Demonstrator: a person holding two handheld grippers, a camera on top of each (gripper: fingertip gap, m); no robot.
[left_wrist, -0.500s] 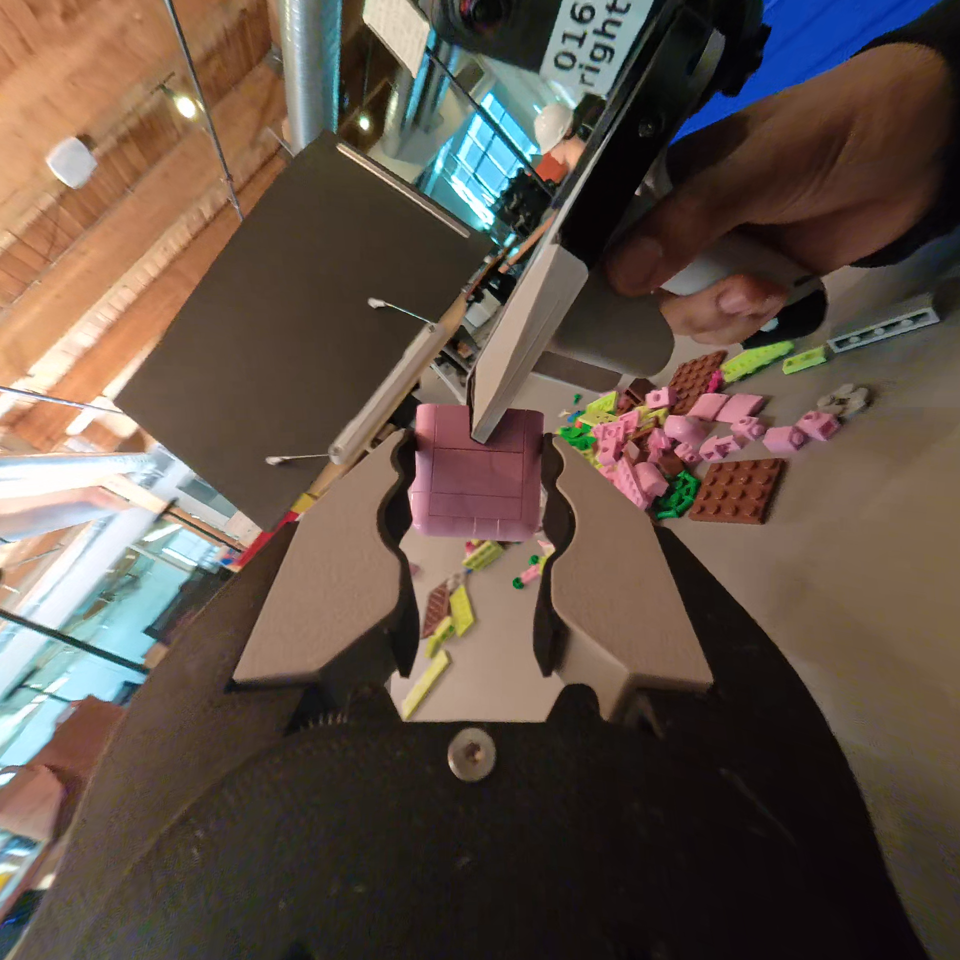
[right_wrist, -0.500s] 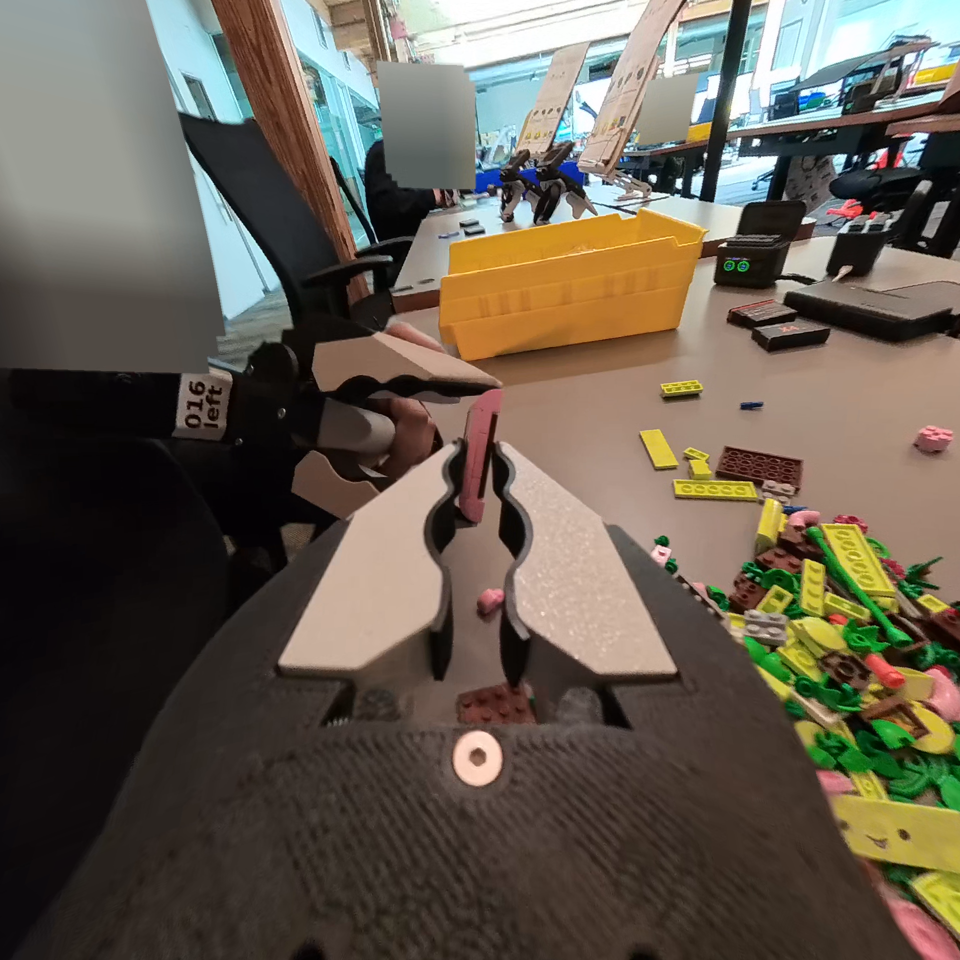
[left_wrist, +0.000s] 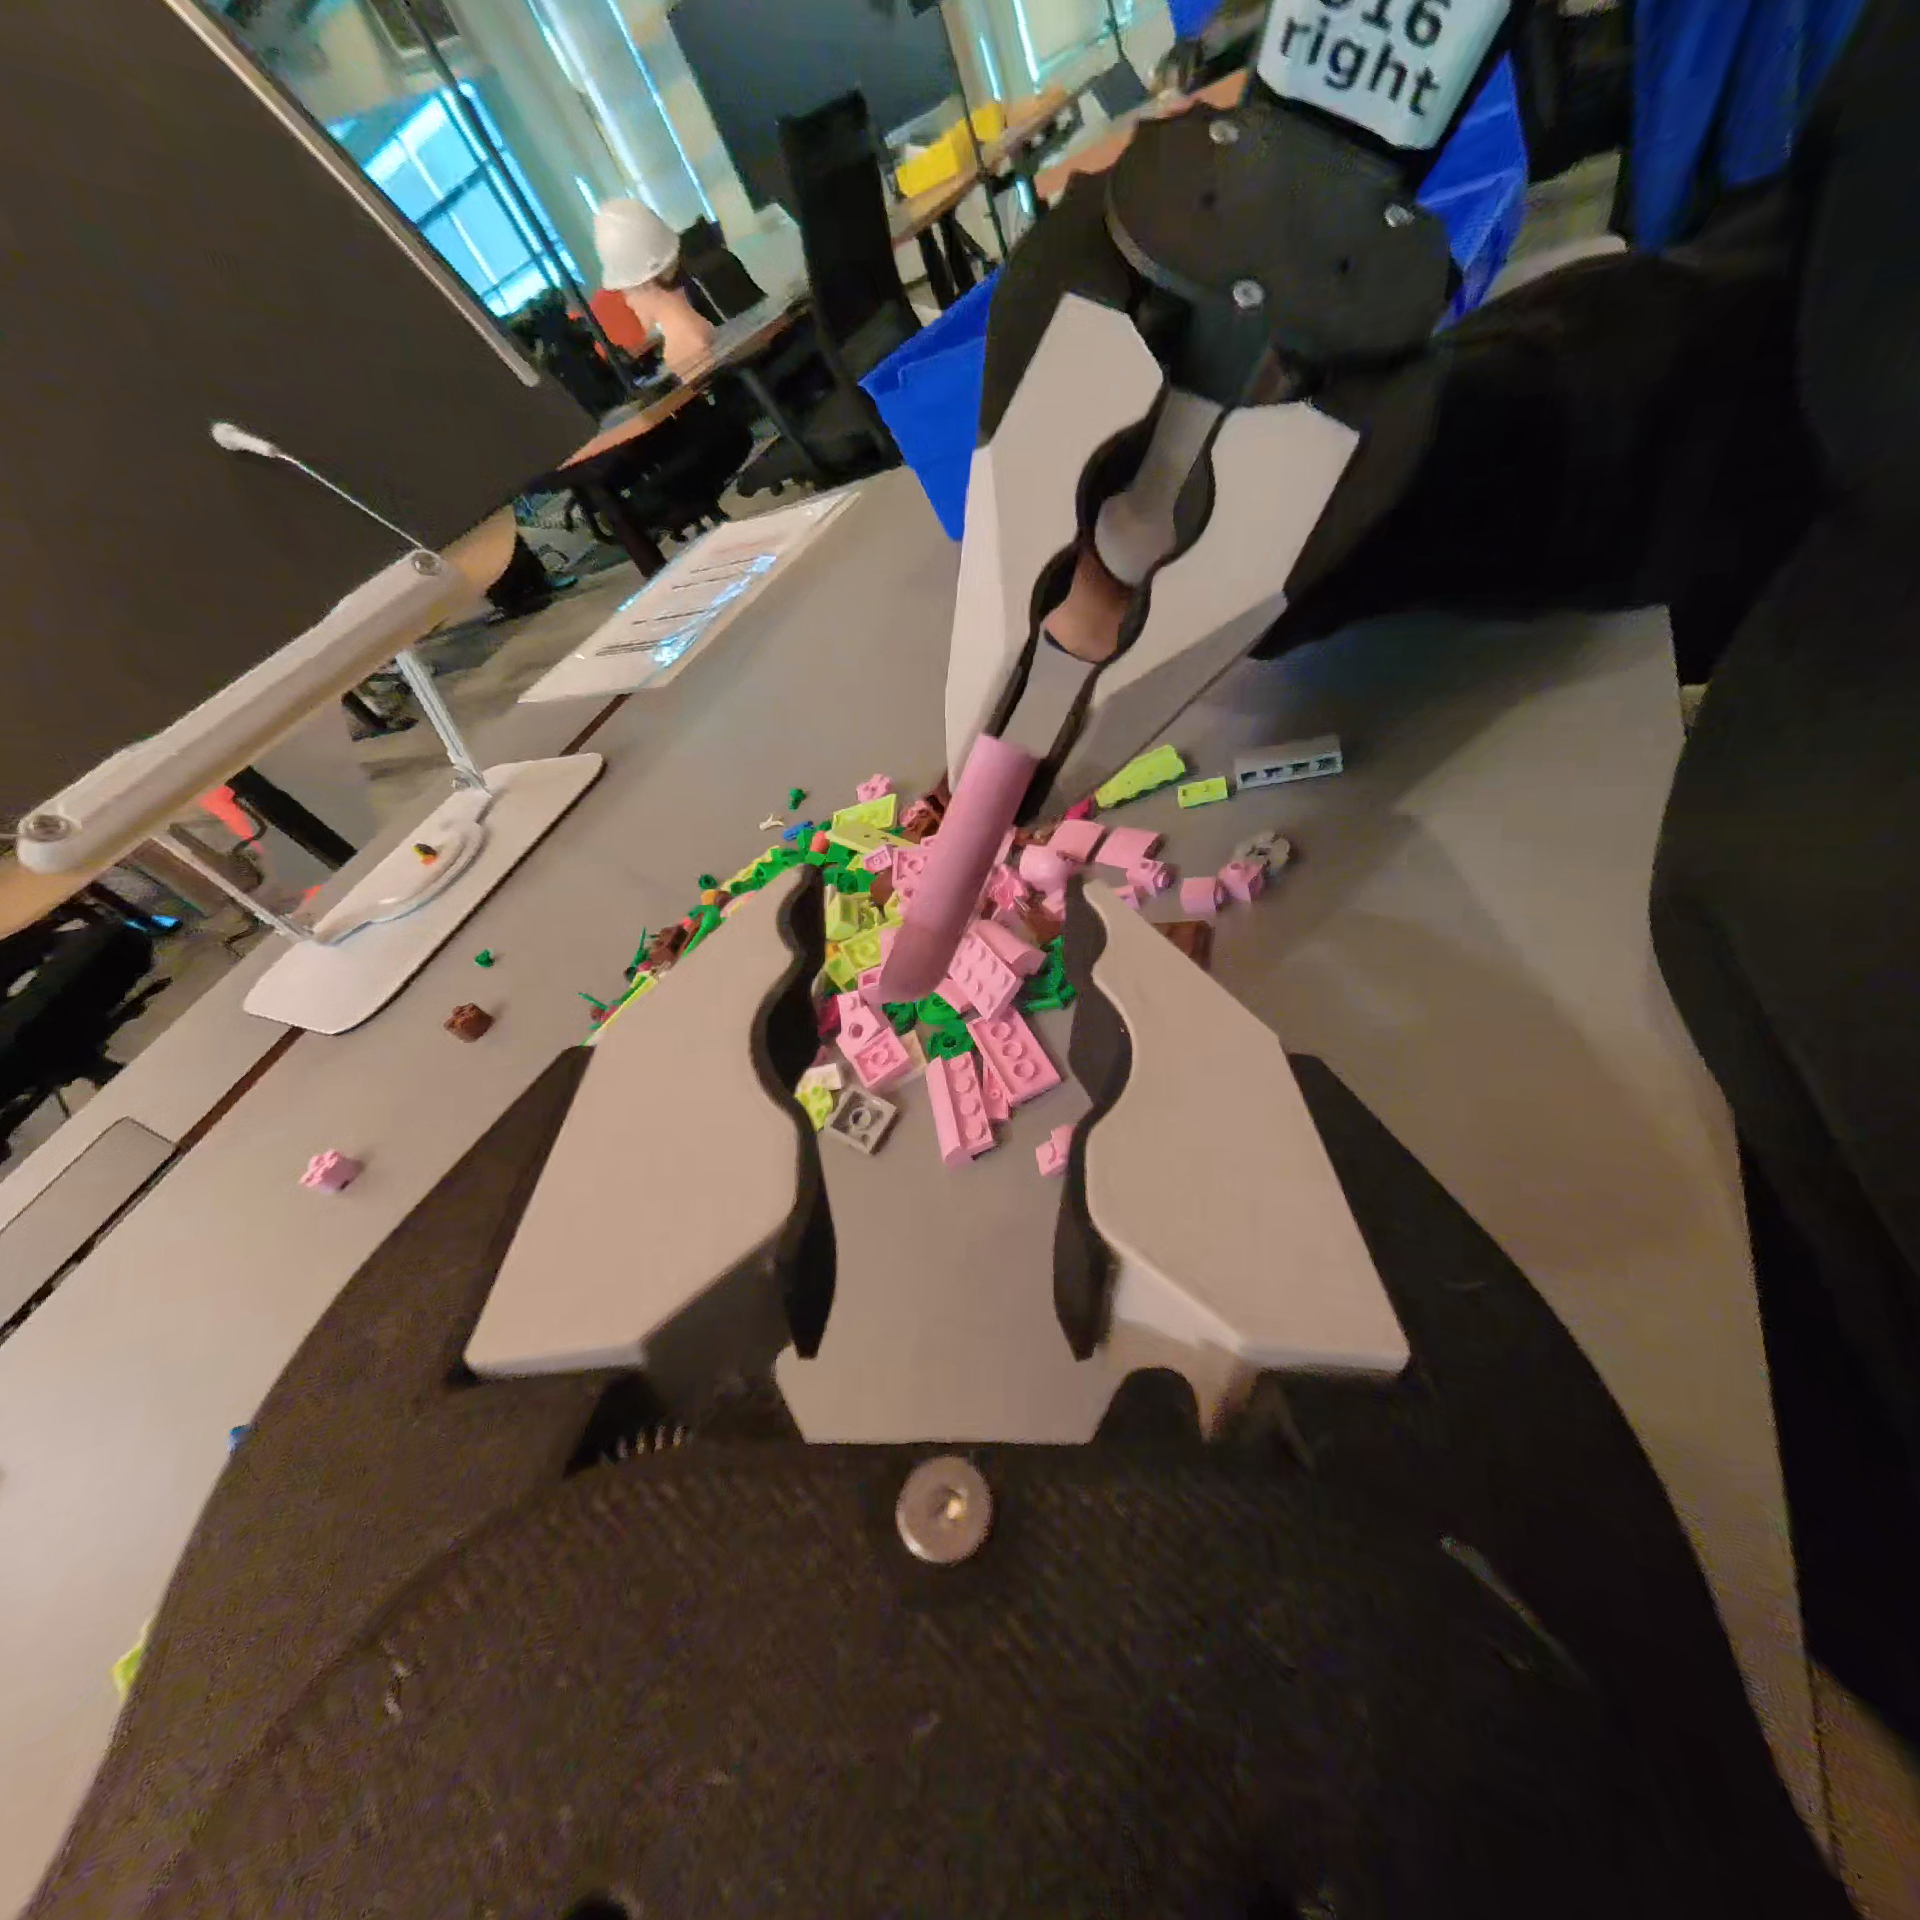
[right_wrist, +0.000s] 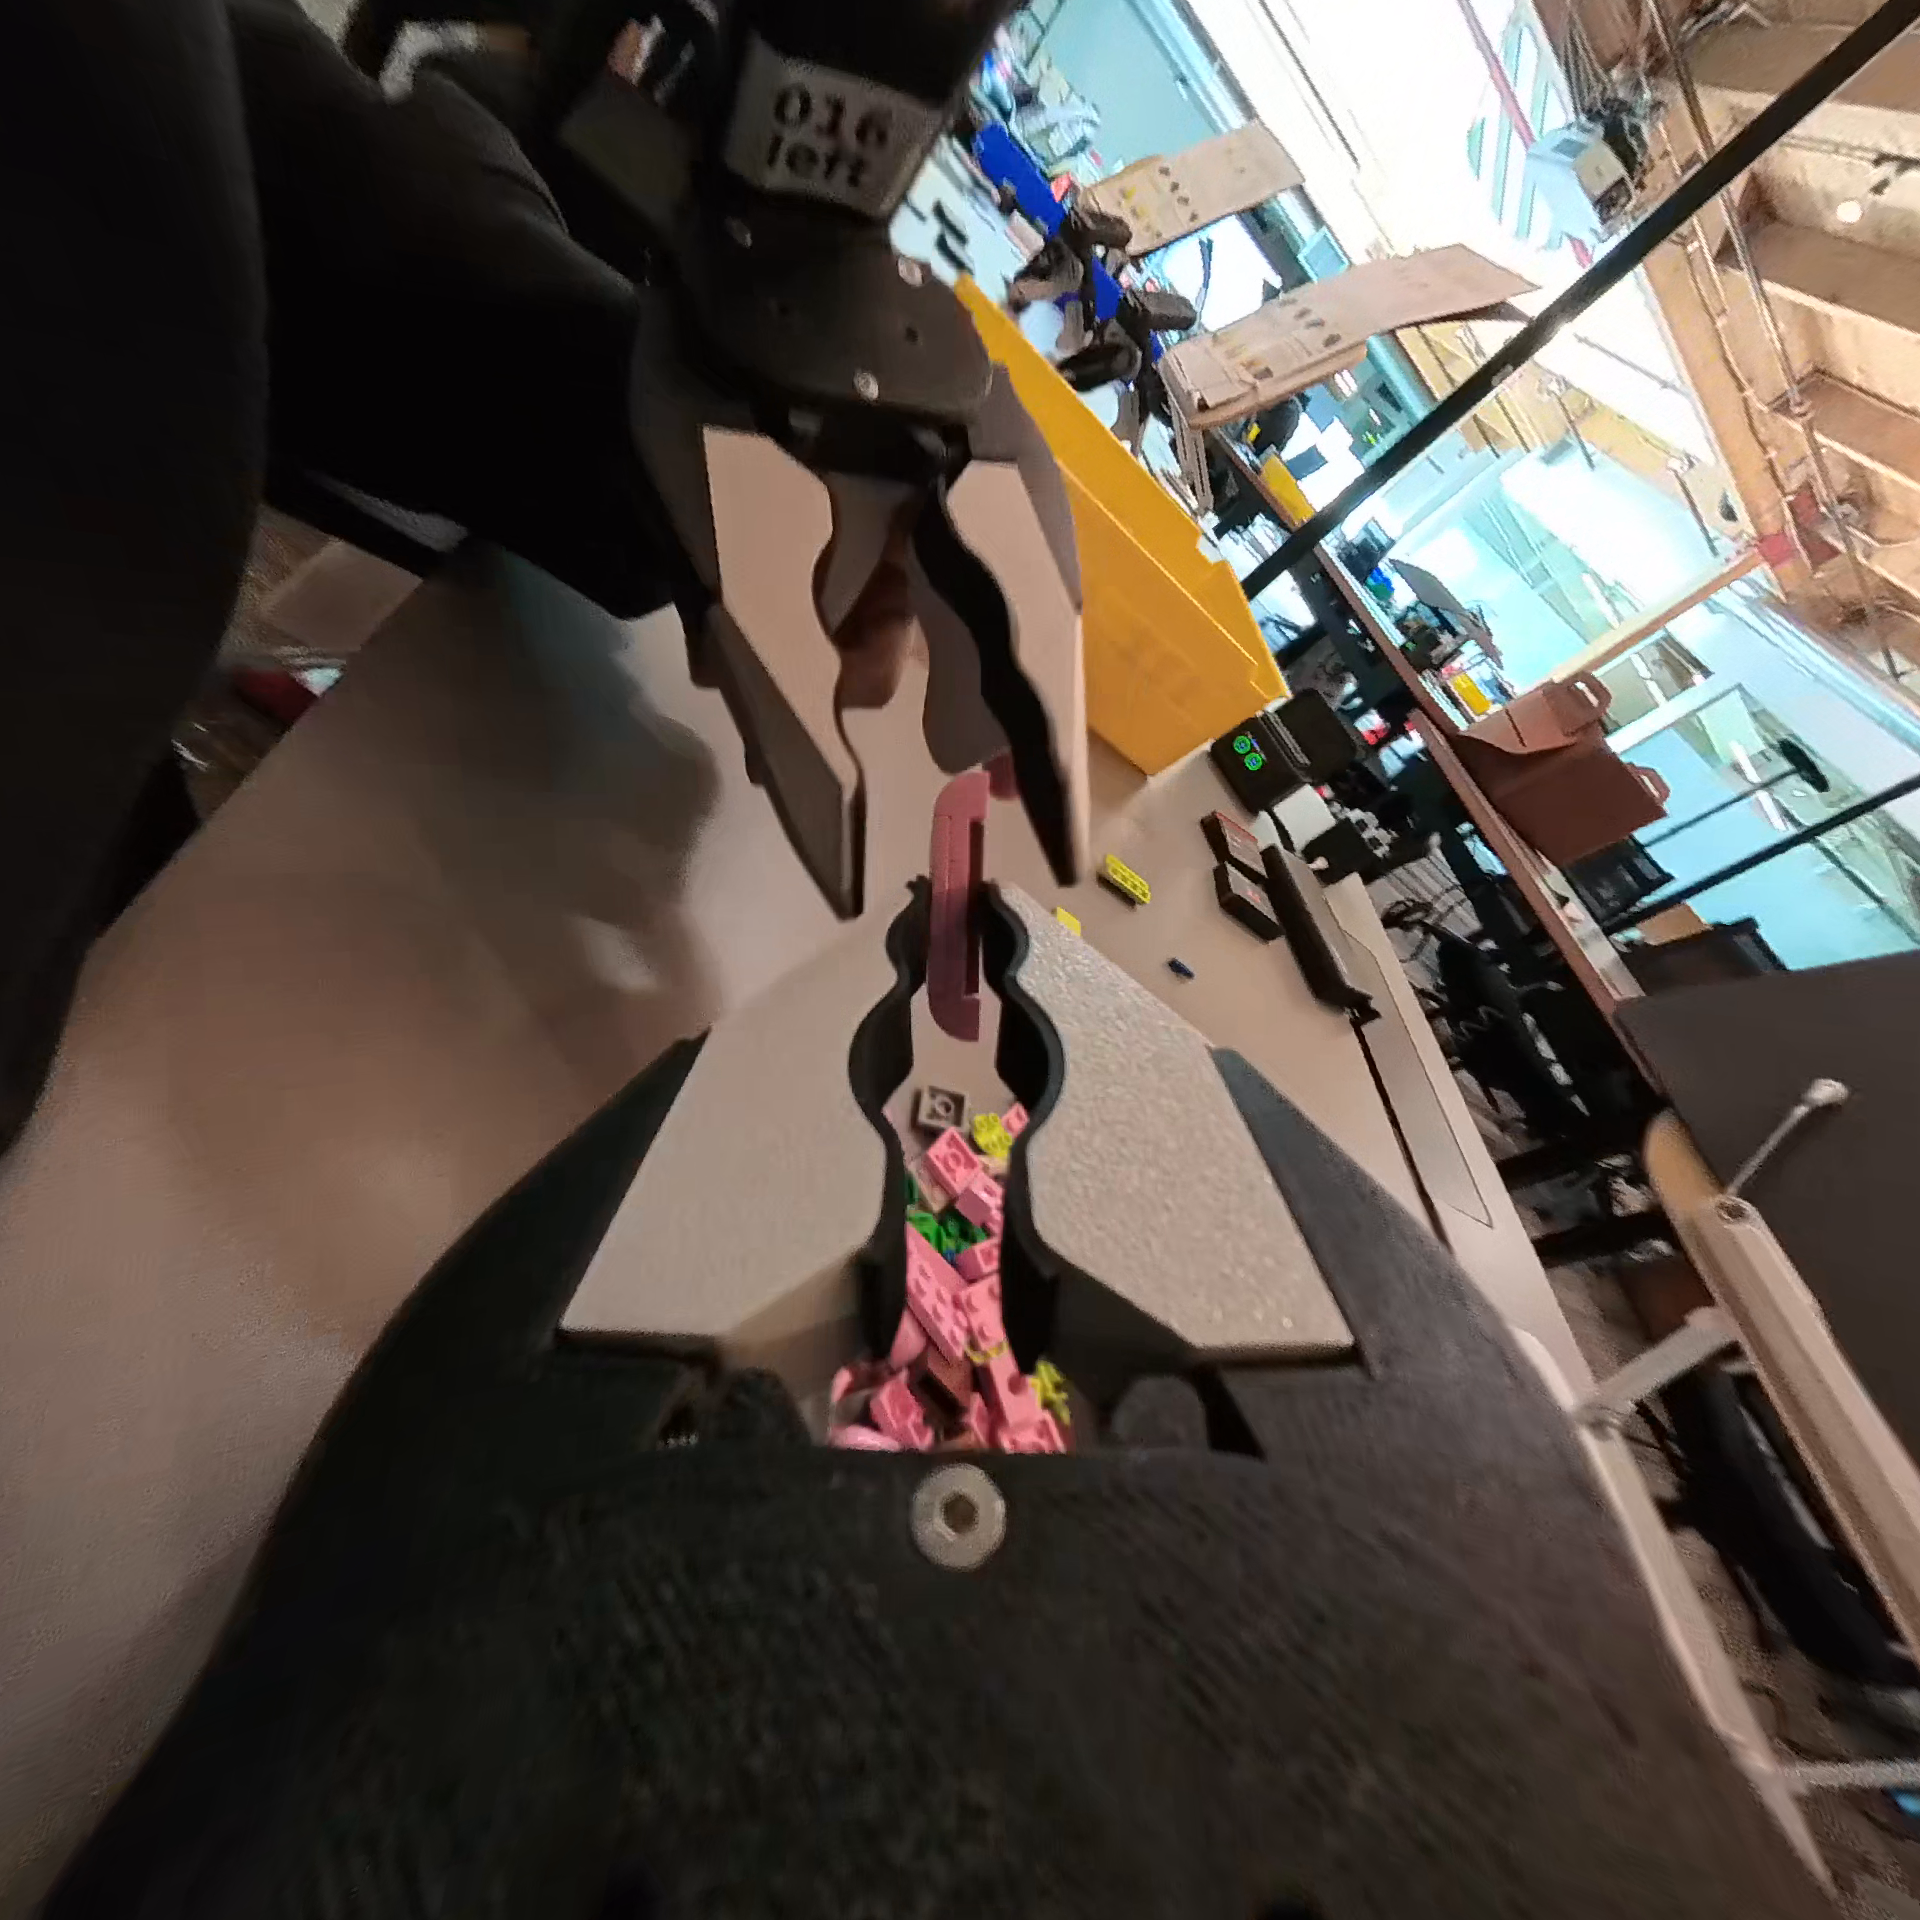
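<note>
The right gripper (right_wrist: 951, 914) has its two fingers squeezed tight on one flat pink piece (right_wrist: 956, 925). The piece sticks out past the fingertips, seen edge-on. In the left wrist view the same right gripper (left_wrist: 1013, 753) points down, and the pink piece (left_wrist: 951, 878) hangs from its tips over the pile.

The left gripper (left_wrist: 935, 914) has its two fingers wide apart and holds nothing. The low end of the pink piece sits in the gap between its fingertips, not touching either one. In the right wrist view the left gripper (right_wrist: 961, 852) comes down from above, with its tips on each side of the pink piece's top end; whether one tip brushes the piece is hard to tell.

Under both grippers lies one pile of small blocks (left_wrist: 935, 997), pink, green, yellow and brown, on the grey bench (left_wrist: 1403, 935). One yellow bin (right_wrist: 1143, 582) stands behind the left gripper's fingers. One white lamp stand (left_wrist: 416, 883) sits left of the left gripper's fingers.
</note>
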